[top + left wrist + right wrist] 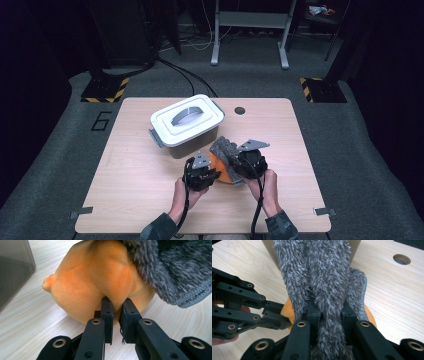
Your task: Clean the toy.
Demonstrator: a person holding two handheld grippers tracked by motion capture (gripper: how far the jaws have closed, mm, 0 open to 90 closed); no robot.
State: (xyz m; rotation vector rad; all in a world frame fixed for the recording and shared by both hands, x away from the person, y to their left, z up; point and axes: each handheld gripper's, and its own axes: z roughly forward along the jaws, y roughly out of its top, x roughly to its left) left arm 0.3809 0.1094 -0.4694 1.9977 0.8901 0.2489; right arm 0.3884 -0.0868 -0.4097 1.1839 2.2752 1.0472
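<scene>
The orange soft toy (97, 287) is sitting on the wooden surface (140, 180), just in front of the grey bin (192, 140) with the white lid (186, 119). Your left claw (117, 305) is pinching a fold of the orange plush between its jaws, so the toy is lying straight ahead of that claw, pressed against its tips. A grey fuzzy cloth (324, 282) is draping over the top of the toy on the far side from the left claw. Your right claw (329, 312) is gripping a bunched strand of that cloth, which is running up between its jaws and away toward the bin. In the high view, your two claws, left (212, 172) and right (235, 161), are sitting close together with the toy (220, 167) between them, near the middle of the surface.
</scene>
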